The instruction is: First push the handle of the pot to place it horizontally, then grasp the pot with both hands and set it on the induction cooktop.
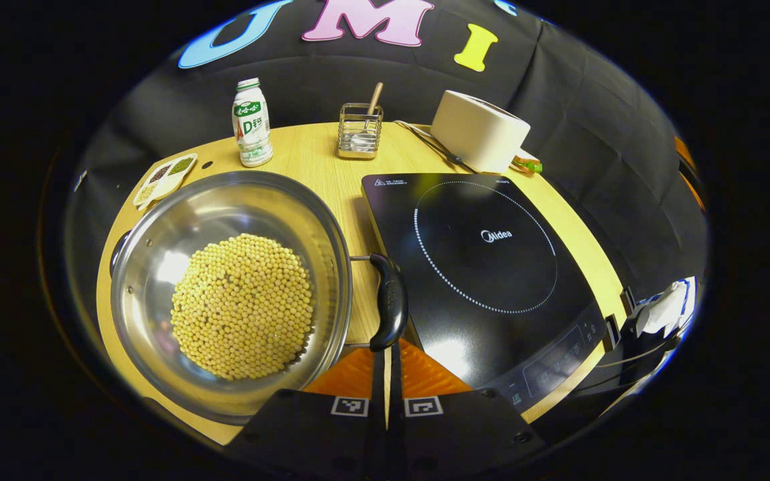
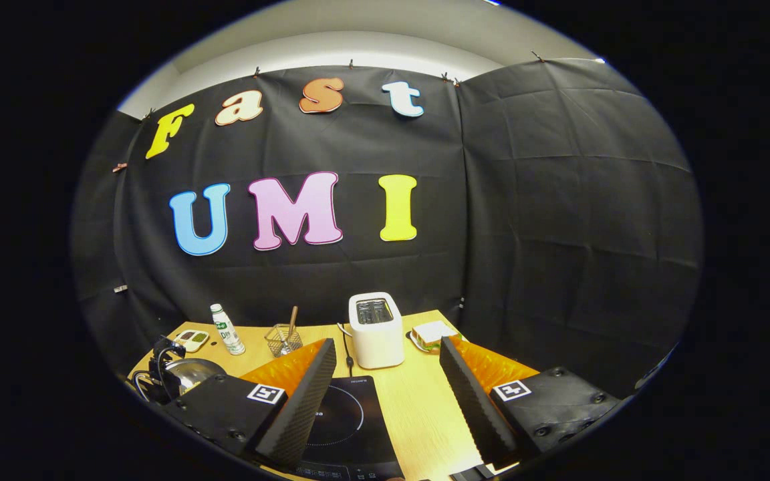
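Note:
A steel pot [image 1: 158, 220] holding soybeans [image 1: 241, 304] stands on the wooden table, left of the black induction cooktop [image 1: 485, 254]. Its black side handle [image 1: 390, 300] hangs over the gap between pot and cooktop. My left gripper [image 1: 386, 354] is shut, its fingertips pressed together right at the handle's near end. In the right gripper view, my right gripper [image 2: 386, 344] is open and held above the table's front, with the cooktop [image 2: 345, 421] below its fingers. The pot [image 2: 191, 371] is at the far left there, partly hidden behind the left gripper [image 2: 164, 361].
Along the table's back stand a milk bottle [image 1: 251, 130], a wire holder with a spoon [image 1: 360, 130] and a white toaster [image 1: 478, 130]. A small divided dish of beans [image 1: 166, 177] lies behind the pot. A plate with a sandwich [image 2: 432, 333] sits right of the toaster.

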### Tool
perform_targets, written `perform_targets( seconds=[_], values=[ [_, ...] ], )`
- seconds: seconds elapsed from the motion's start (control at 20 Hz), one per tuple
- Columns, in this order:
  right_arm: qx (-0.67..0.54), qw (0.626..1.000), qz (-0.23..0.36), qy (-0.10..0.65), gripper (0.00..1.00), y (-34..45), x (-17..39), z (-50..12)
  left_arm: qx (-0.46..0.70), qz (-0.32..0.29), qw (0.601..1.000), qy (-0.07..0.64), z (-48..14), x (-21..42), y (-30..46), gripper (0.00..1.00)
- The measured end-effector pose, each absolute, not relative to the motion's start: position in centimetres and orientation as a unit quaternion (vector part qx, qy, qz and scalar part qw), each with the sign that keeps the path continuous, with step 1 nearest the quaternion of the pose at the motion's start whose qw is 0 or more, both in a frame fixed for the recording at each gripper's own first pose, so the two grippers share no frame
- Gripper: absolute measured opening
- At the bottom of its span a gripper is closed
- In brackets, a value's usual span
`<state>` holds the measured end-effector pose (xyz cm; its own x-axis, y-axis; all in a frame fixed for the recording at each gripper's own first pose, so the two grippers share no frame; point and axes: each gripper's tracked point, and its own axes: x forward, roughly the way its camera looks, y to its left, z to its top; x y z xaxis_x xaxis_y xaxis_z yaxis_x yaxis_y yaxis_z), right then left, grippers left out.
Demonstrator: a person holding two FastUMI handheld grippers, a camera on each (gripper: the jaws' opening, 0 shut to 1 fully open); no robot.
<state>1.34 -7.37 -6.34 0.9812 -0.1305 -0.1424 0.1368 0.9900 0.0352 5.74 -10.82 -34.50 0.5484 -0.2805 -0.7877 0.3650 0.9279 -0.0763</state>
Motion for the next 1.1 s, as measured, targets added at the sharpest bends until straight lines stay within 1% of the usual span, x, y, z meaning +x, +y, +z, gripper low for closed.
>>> perform_targets(
  seconds=[0.05,0.1,0.15,0.2,0.45,0.5,0.65,0.7,0.9,0.95,1.0,1.1],
  values=[
    [0.022,0.995,-0.068,0.07,0.94,-7.5,1.3,-6.4,0.045,-0.183,0.879,0.437,-34.5,6.1,-11.0,0.05],
    [0.022,0.995,-0.069,0.071,0.94,-7.6,1.4,-6.4,0.043,-0.182,0.88,0.436,-34.4,6.5,-11.1,0.07],
    [0.022,0.995,-0.069,0.071,0.94,-7.6,1.3,-6.5,0.041,-0.181,0.881,0.436,-34.4,6.9,-11.3,0.05],
    [0.022,0.995,-0.07,0.072,0.97,-7.7,1.4,-6.5,0.04,-0.181,0.881,0.435,-34.3,7.3,-11.4,0.05],
    [0.02,0.994,-0.072,0.076,0.97,-8.1,1.4,-6.8,0.035,-0.179,0.884,0.43,-34.2,9.1,-11.7,0.05],
    [0.019,0.994,-0.072,0.077,0.93,-8.1,1.3,-6.7,0.033,-0.179,0.884,0.429,-34.2,9.4,-11.8,0.05],
    [0.016,0.994,-0.071,0.078,0.93,-8.1,1.2,-6.9,0.033,-0.182,0.887,0.423,-34.2,10.1,-12.0,0.05],
    [0.016,0.994,-0.07,0.08,0.97,-8.0,1.1,-6.9,0.031,-0.182,0.888,0.421,-34.2,10.4,-12.1,0.05],
    [0.01,0.994,-0.064,0.083,0.97,-7.5,1.0,-7.0,0.02,-0.178,0.893,0.413,-34.0,11.4,-12.2,0.05],
    [0.008,0.995,-0.062,0.084,0.93,-7.3,1.0,-7.0,0.015,-0.178,0.894,0.411,-33.9,11.3,-12.2,0.05],
    [0.007,0.995,-0.06,0.085,0.97,-7.2,1.0,-7.0,0.012,-0.177,0.895,0.409,-33.8,11.1,-12.2,0.05],
    [0.004,0.995,-0.055,0.086,0.97,-6.8,1.0,-7.1,0.004,-0.177,0.897,0.404,-33.5,10.8,-12.2,0.05]
  ],
)
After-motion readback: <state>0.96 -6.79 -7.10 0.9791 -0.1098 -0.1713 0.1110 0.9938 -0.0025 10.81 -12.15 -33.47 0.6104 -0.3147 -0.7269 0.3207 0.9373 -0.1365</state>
